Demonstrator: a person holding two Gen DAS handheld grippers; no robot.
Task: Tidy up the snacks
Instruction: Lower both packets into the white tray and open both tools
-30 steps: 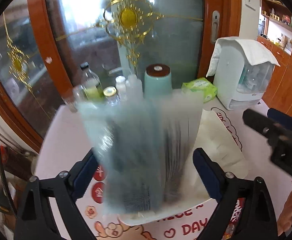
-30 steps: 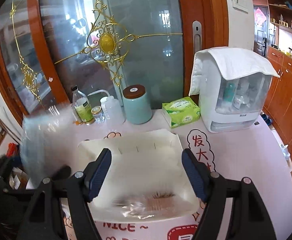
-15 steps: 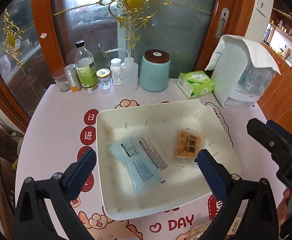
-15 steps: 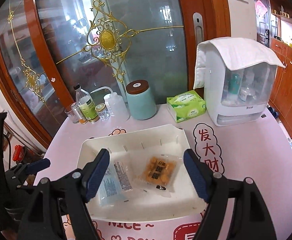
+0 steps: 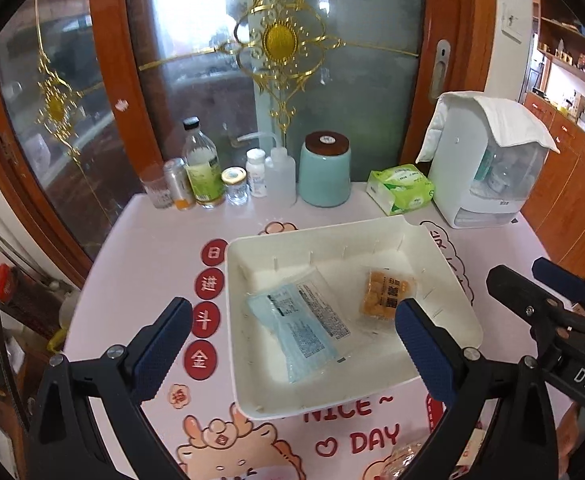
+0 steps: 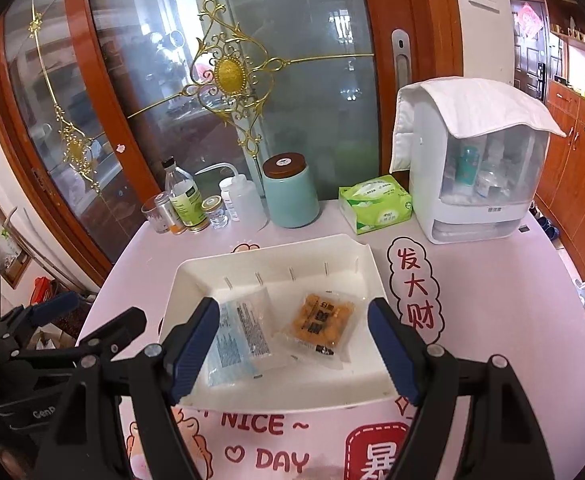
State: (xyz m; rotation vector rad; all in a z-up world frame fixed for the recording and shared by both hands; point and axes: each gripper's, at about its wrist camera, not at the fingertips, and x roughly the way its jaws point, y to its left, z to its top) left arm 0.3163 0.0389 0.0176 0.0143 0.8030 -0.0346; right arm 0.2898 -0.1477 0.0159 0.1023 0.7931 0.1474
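Note:
A white tray sits on the pink printed mat. Two snacks lie flat inside it: a blue-and-clear packet on the left and an orange packet on the right. My left gripper hangs open above the tray's near left part with nothing between its fingers. The right gripper shows at the right edge. In the right wrist view the tray, blue packet and orange packet lie beyond my open, empty right gripper; the left gripper is at the left. Another wrapped snack lies on the mat in front.
Along the back of the table stand several bottles and jars, a teal canister, a green tissue pack and a white cloth-covered appliance. A glass door in a wooden frame is right behind them. The table's left edge drops off near the tray.
The blue packet was a blur in the air between the left gripper's fingers; now it lies in the tray beside the orange packet. Both grippers have drawn back a little.

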